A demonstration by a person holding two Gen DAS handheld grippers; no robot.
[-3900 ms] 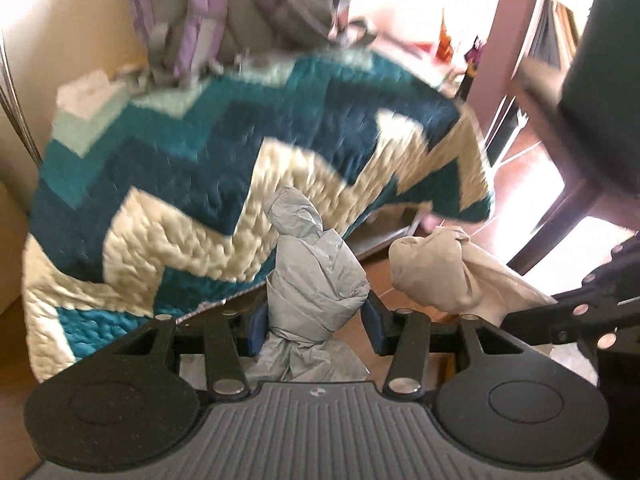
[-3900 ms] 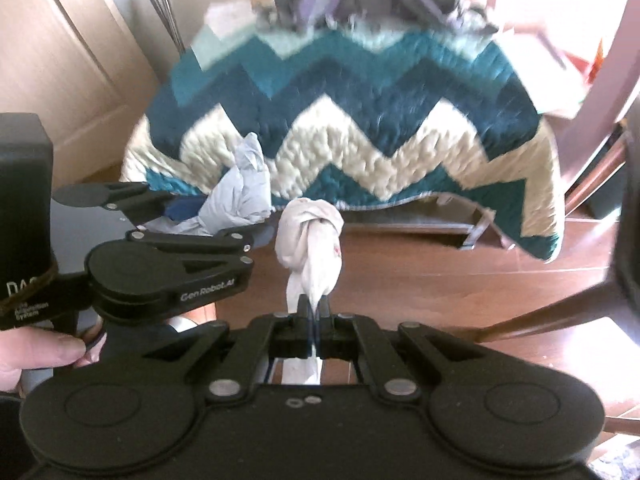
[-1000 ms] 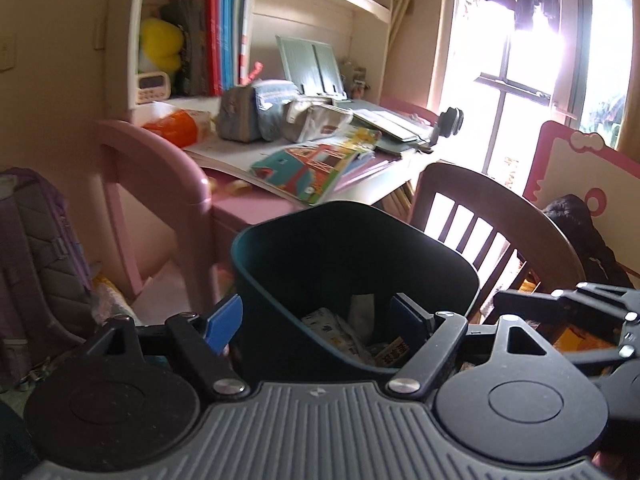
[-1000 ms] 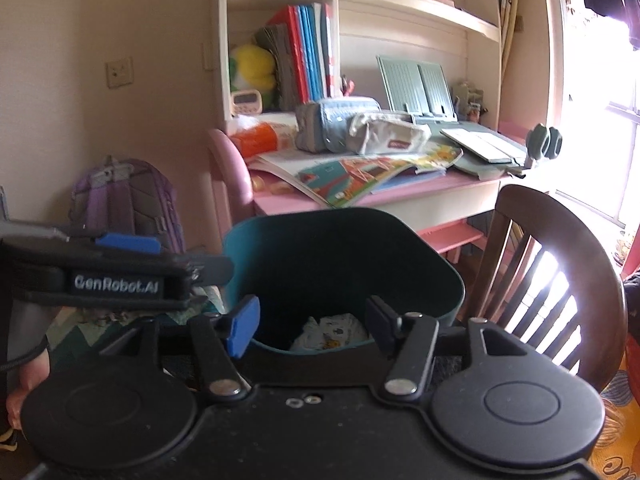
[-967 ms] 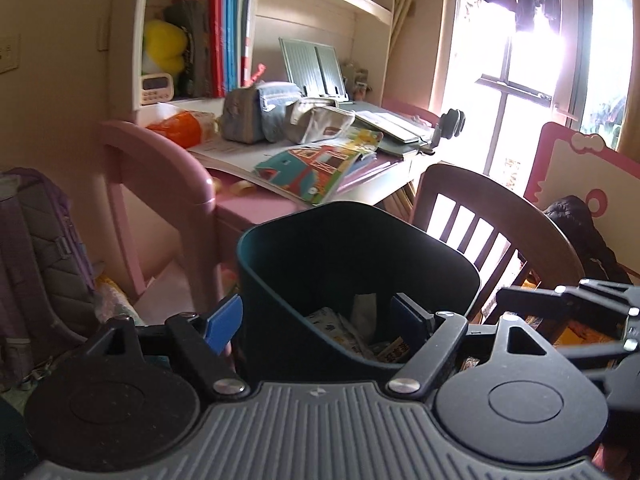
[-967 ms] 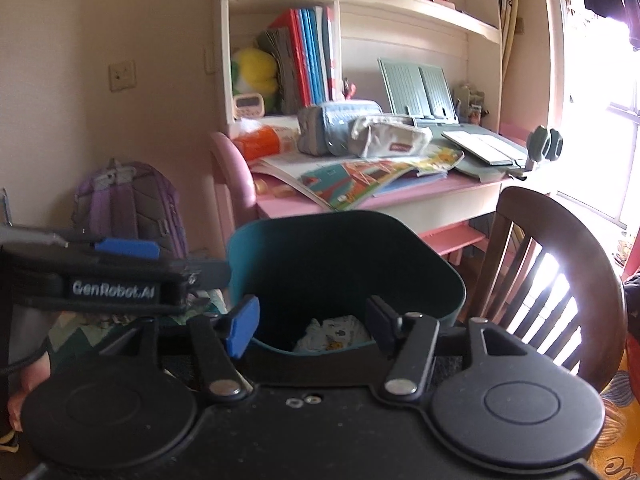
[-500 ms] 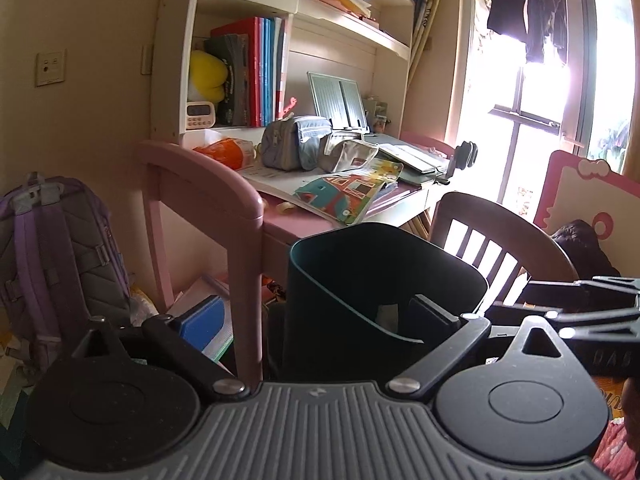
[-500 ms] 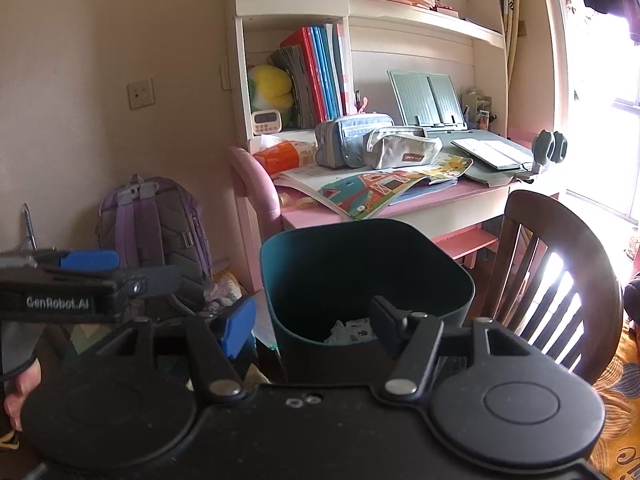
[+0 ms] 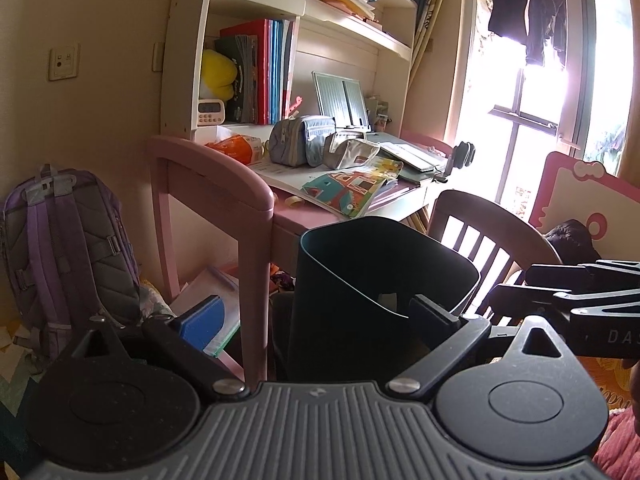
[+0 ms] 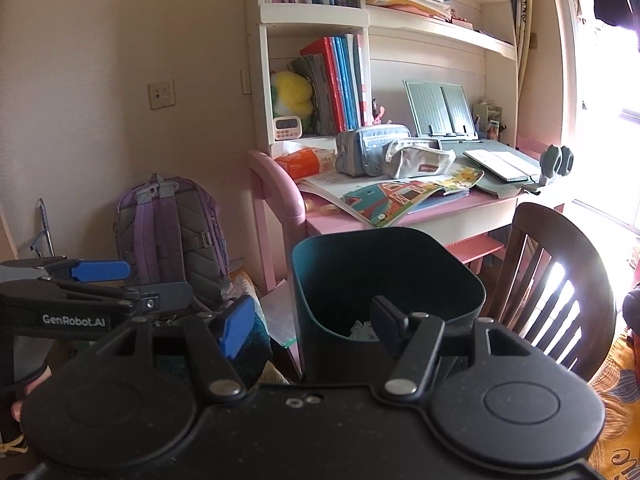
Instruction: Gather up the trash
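While both grippers, left gripper [image 9: 316,320] and right gripper [image 10: 310,324], gape empty, the dark teal trash bin [image 10: 384,276] sits lower centre, crumpled paper [image 10: 362,328] inside, against the pink desk [image 10: 400,216]; wooden chair [image 10: 560,276] right, purple backpack [image 10: 176,232] left.

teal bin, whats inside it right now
In the right wrist view the teal bin holds some crumpled pale trash low down. Its near wall and a gripper finger cover the rest of the bottom, so nothing more can be told.
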